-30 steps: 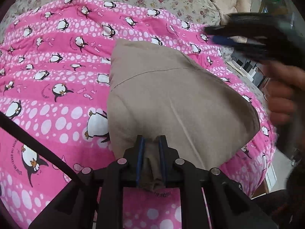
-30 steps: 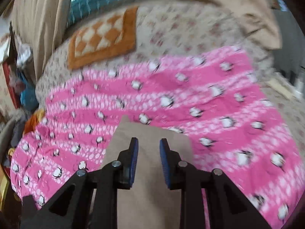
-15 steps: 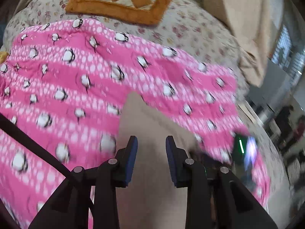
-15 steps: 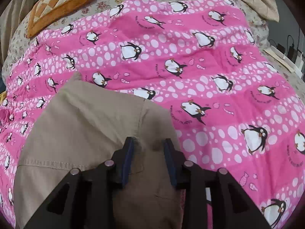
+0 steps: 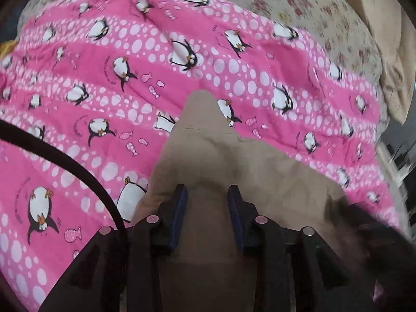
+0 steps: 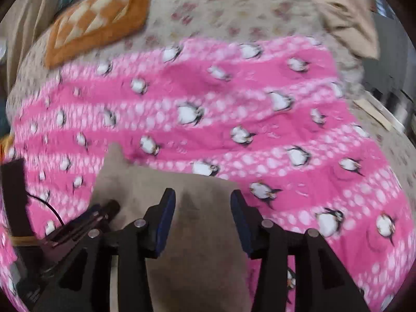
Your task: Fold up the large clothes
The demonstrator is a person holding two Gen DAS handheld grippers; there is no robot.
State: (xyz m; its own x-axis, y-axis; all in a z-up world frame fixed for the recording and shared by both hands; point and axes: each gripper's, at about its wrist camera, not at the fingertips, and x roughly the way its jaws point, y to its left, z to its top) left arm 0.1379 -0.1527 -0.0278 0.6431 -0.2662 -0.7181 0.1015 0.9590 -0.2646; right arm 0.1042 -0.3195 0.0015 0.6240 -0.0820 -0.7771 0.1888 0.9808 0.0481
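A tan garment [image 5: 260, 166] lies folded on the pink penguin blanket [image 5: 104, 78], one pointed corner reaching toward the far side. My left gripper [image 5: 208, 197] hovers low over its near part. The jaws are opening, with a soft ridge of tan cloth between the blue pads [image 5: 182, 208] but not pinched. In the right wrist view the same garment [image 6: 161, 182] lies under my right gripper [image 6: 200, 197], which stands open above the cloth and grips nothing. The left gripper [image 6: 110, 208] shows there as a dark blurred shape at the garment's left edge.
The pink blanket [image 6: 234, 91] covers a floral bedsheet [image 5: 312, 5]. An orange checked cushion [image 6: 98, 18] lies at the far left of the bed, and a beige cloth [image 6: 345, 13] is heaped at the far right. A black cable [image 5: 65, 161] crosses the left wrist view.
The left gripper was shut on a fold of the tan garment and has let it go, sliding sideways across it. The right gripper's jaws have spread wider over the cloth.
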